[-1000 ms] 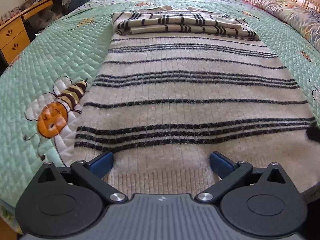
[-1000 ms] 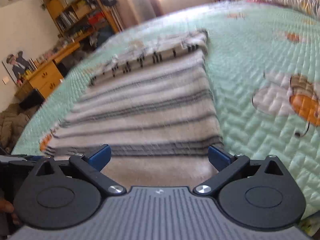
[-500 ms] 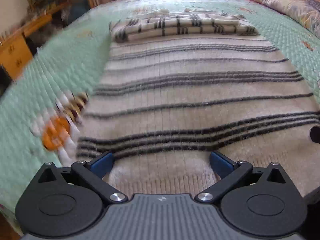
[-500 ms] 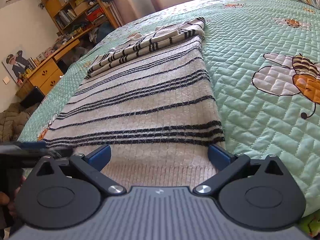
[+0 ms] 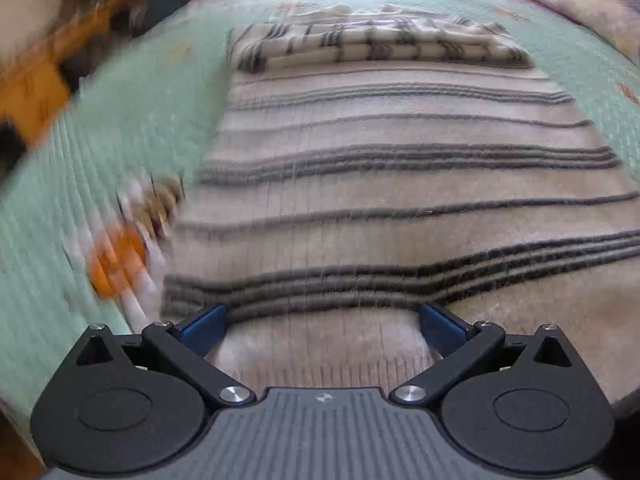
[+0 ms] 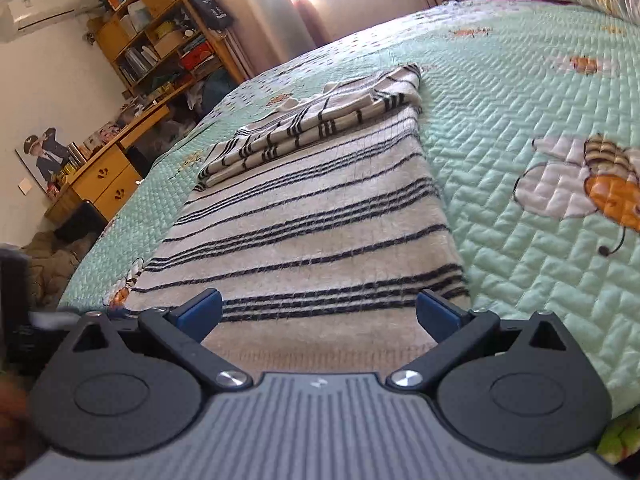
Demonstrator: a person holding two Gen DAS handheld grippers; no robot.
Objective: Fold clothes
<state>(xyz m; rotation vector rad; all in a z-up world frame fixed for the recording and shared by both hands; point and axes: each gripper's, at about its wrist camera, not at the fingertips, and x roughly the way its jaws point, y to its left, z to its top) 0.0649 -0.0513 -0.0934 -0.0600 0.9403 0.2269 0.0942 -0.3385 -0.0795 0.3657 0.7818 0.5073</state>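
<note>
Sweater (image 6: 304, 236), cream with dark stripes, lies flat on the green bed cover (image 6: 520, 92). Its long side runs from 6 o'clock to 12 o'clock in both views, and the stripes go across. The plain ribbed hem is at 6 o'clock, close to both cameras. At the far end, near 12 o'clock, the sleeves (image 6: 316, 124) are folded across the body in a flat pile.

The left gripper (image 5: 322, 322) is low over the hem near the sweater's left edge. Its blue fingers (image 5: 202, 326) are spread wide and hold nothing. This view is blurry. The right gripper (image 6: 318, 314) is low over the hem too, near the right edge. Its blue fingers (image 6: 438, 316) are also wide apart, with nothing in them.

The sweater's right edge is straight, with lots of bare bed cover toward 3 o'clock, where a bee picture (image 6: 600, 184) is sewn. A wooden desk (image 6: 108, 176) and shelves (image 6: 160, 36) stand past the bed at 10 o'clock.
</note>
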